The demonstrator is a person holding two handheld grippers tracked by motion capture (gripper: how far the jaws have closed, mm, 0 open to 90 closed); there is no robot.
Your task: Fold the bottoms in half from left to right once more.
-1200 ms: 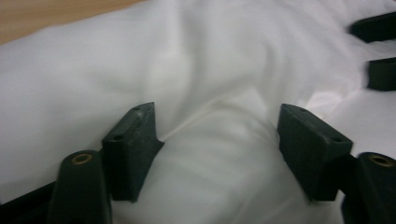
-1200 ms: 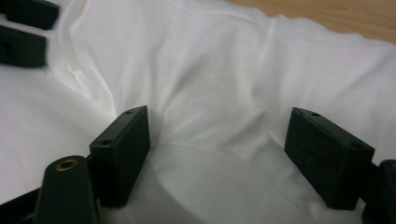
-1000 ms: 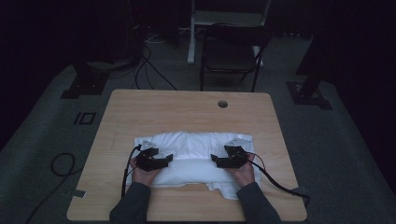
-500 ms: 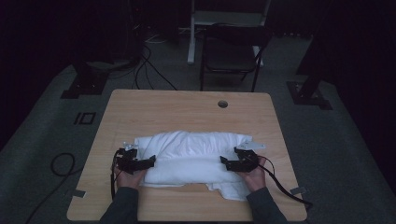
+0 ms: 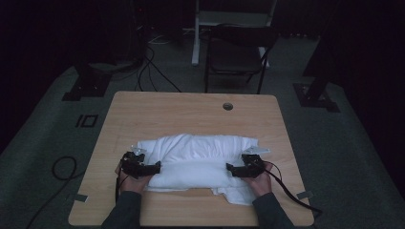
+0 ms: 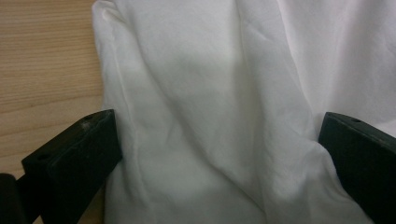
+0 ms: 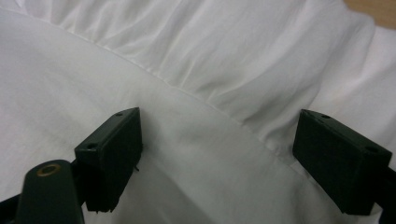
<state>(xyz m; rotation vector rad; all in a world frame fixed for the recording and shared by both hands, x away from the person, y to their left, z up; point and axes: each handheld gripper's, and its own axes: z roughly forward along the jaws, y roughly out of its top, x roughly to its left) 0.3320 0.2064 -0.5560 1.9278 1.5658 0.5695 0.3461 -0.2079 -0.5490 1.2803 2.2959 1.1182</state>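
Note:
A white cloth (image 5: 196, 157) lies folded into a long bundle across the near half of the wooden table (image 5: 191, 114). My left gripper (image 5: 155, 168) lies at the bundle's left end and points in along it. Its jaws stand wide and have just been opening, with a broad fold of the cloth (image 6: 210, 116) lying loose between them. My right gripper (image 5: 230, 168) lies at the right end, pointing inward, jaws wide apart. In the right gripper view a seam of the cloth (image 7: 205, 98) runs across ahead of the gripper (image 7: 219, 130).
A round cable hole (image 5: 228, 106) sits near the table's far edge. A dark chair (image 5: 236, 52) and stand legs stand on the floor behind, and cables (image 5: 62, 167) trail at the left. A loose part of the cloth hangs toward the near right edge.
Both hands have slid outward from over the bundle to its two ends. The cloth now lies flatter and longer between them.

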